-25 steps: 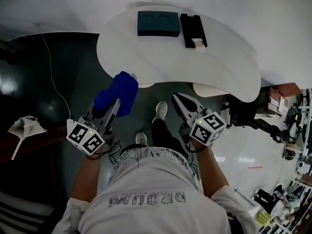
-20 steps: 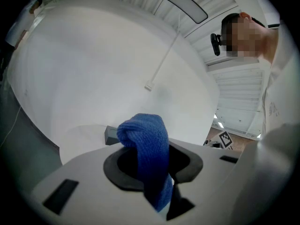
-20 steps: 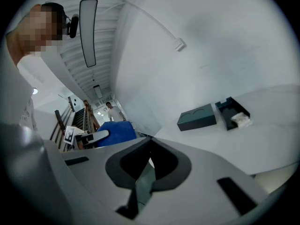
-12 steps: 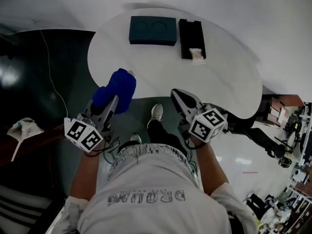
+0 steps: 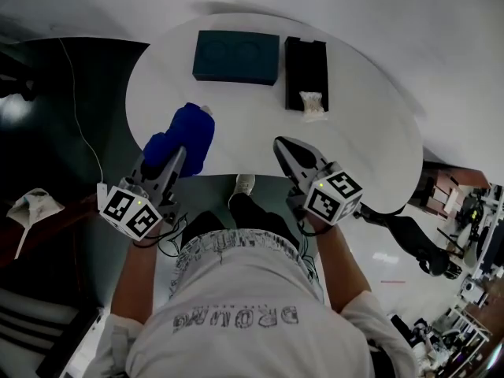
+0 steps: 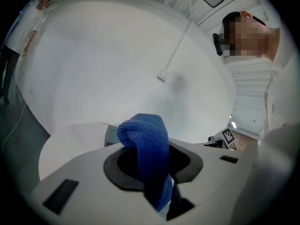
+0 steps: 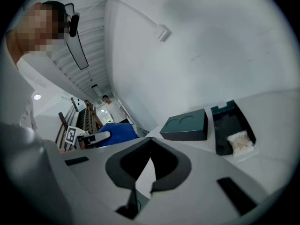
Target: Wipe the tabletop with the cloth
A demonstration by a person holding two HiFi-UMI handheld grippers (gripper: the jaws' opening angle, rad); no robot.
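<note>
A blue cloth [image 5: 187, 135] hangs bunched from my left gripper [image 5: 175, 156], which is shut on it. Cloth and jaws are over the near left edge of the white rounded table [image 5: 362, 140]. In the left gripper view the blue cloth [image 6: 149, 144] fills the gap between the jaws and droops toward the camera. My right gripper [image 5: 282, 145] is at the table's near edge, right of the cloth, shut with nothing in it. The right gripper view shows its jaws [image 7: 151, 146] meeting at the tips, with the cloth [image 7: 115, 132] off to the left.
A dark teal box [image 5: 236, 56] with two round recesses lies at the table's far side. Beside it is a black tray [image 5: 305, 65] holding a small white wad [image 5: 313, 103]. Dark floor lies to the left, and a dark chair [image 5: 417, 239] stands at the right.
The table has come closer under me. Both grippers now reach its near edge, and the cloth has gone from over the floor to over the tabletop's rim.
</note>
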